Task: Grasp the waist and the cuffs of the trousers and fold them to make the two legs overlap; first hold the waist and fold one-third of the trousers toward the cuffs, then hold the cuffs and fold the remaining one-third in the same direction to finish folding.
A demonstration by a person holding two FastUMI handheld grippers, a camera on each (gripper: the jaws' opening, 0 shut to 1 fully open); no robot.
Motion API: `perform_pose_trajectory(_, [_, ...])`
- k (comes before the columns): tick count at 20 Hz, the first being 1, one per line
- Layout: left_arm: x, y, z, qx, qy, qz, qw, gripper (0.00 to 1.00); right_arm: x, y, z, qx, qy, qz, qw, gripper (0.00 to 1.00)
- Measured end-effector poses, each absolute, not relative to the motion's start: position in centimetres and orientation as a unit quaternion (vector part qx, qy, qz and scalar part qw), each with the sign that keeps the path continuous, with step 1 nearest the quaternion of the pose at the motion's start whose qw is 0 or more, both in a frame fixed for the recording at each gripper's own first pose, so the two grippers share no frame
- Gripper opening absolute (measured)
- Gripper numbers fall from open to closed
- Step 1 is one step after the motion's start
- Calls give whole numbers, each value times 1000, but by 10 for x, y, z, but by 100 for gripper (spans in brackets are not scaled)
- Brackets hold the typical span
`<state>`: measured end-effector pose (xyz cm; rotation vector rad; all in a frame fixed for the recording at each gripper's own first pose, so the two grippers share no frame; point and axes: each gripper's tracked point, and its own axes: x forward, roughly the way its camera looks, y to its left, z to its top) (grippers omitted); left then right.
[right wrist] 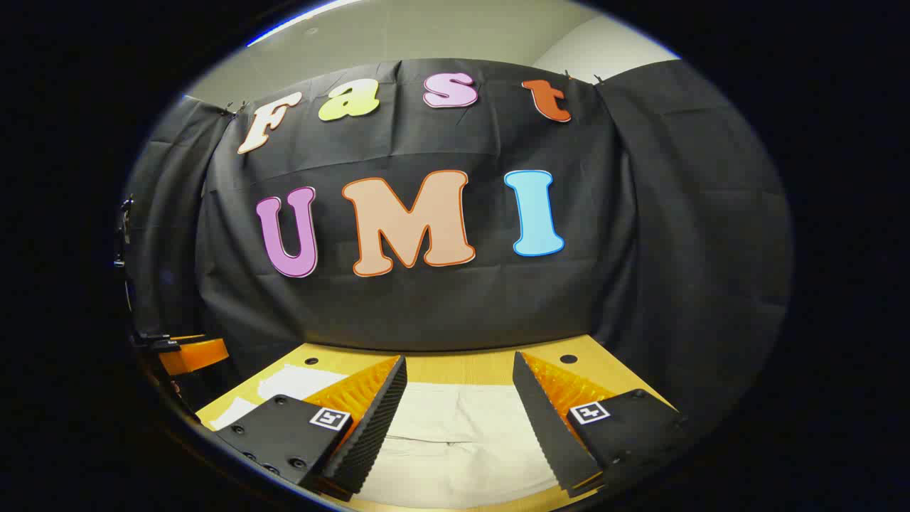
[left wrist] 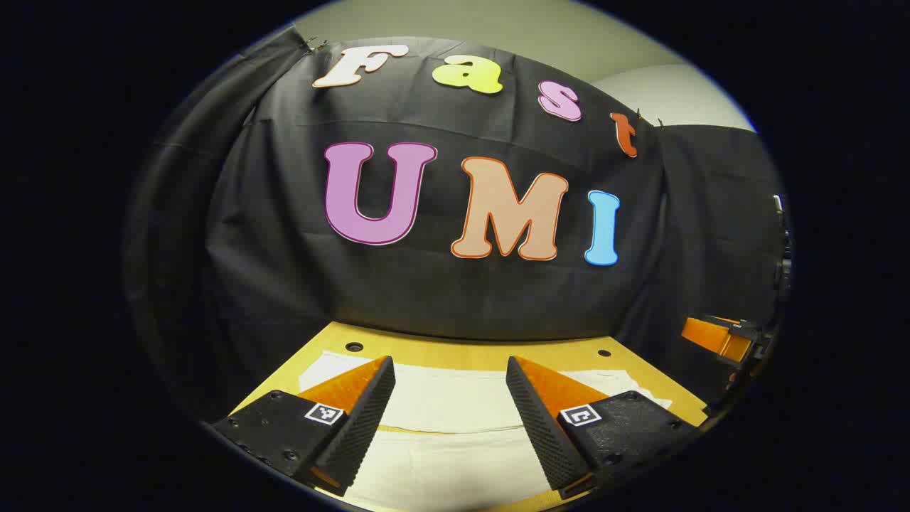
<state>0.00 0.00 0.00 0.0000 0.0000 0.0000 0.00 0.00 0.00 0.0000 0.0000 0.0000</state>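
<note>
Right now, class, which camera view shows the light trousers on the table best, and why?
The left gripper view: the trousers stretch widely across the wooden table, with a long edge line running between the open left gripper. The right gripper view shows a narrower creased patch between the open right gripper.

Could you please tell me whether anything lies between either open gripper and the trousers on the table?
Nothing visible does. The left gripper and the right gripper both hang open above the pale trousers, which lie flat on the wooden table. Bare cloth shows between each pair of fingers, with no other object on it.
</note>
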Motion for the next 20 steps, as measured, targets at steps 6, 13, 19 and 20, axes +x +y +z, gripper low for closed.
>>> perform_pose_trajectory(6, [1, 8, 8, -11, -10, 14, 1000, 94, 0, 3, 0, -13, -2, 3, 1000, 96])
perform_pose_trajectory(13, [0, 7, 6, -6, -8, 11, 1000, 94, 2, 10, 2, -12, -5, 10, 1000, 96])
perform_pose_trajectory(19, [-5, 8, -8, 4, 7, -13, 1000, 94, -2, 7, 3, -17, -6, 2, 1000, 96])
perform_pose_trajectory(20, [-6, 8, -14, 9, 13, -22, 1000, 95, -4, 6, 2, -17, -6, 0, 1000, 96])
